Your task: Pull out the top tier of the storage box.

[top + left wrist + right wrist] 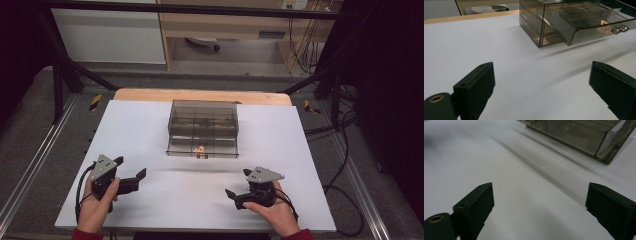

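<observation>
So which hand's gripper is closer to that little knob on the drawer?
Right gripper, slightly, just right of and below the knob; the left gripper sits farther off to its left.

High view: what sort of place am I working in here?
Probably a lab or workshop recording bench. A white table stands inside a black metal frame, loose cables trail over the floor, and a clear drawer box sits as the only prop.

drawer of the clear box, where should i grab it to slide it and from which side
Take the small knob at the middle of the open drawer front, coming from the person's side of the table. The knob sticks out past the flat, smooth front panel, so it is probably the only part the jaws can close on. Either open tool could do it, the right tool or the left tool.
</observation>
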`<state>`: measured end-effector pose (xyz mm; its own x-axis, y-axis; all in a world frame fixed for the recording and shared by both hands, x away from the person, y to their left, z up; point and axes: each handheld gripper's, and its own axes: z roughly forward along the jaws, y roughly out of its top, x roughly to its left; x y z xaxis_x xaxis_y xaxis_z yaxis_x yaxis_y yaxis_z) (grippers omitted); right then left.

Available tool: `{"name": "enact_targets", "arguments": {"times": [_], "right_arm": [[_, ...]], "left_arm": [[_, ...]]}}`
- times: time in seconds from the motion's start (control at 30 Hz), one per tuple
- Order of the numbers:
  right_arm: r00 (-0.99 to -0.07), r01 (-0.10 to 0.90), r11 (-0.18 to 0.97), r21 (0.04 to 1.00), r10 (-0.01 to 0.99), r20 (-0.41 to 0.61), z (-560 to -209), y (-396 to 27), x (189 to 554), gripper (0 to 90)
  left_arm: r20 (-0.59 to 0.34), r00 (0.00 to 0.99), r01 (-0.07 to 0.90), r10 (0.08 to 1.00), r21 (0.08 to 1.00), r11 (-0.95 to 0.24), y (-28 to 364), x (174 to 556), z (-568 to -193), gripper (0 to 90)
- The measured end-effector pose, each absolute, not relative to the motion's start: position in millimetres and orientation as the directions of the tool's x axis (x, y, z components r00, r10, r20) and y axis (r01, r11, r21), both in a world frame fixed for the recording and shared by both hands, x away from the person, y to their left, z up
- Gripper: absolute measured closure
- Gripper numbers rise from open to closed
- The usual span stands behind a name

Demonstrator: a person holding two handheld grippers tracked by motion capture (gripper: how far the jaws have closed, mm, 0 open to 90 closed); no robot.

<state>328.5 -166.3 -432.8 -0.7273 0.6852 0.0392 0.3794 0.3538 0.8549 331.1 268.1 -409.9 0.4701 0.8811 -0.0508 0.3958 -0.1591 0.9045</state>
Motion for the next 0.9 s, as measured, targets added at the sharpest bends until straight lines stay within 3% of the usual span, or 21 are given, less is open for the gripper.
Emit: {"name": "enact_targets", "arguments": {"times": [0.1,0.33,0.67,0.9], "right_arm": [[-0.715,0.405,0.318,0.857,0.695,0.08,-431,-155,327,12.9],[-0.757,0.387,0.383,0.839,0.652,0.051,-433,-130,322,22.3],[-0.782,0.381,0.486,0.787,0.623,-0.006,-426,-102,344,45.8],[-0.777,0.351,0.416,0.839,0.629,0.014,-424,-93,347,58.6]], "left_arm": [[-0.034,0.472,0.392,0.881,0.903,-0.175,266,330,-410,6.9],[-0.03,0.479,0.39,0.877,0.903,-0.182,265,330,-410,6.9],[-0.019,0.484,0.391,0.875,0.899,-0.197,264,330,-412,6.9],[-0.023,0.485,0.382,0.874,0.905,-0.188,264,330,-411,6.9]]}}
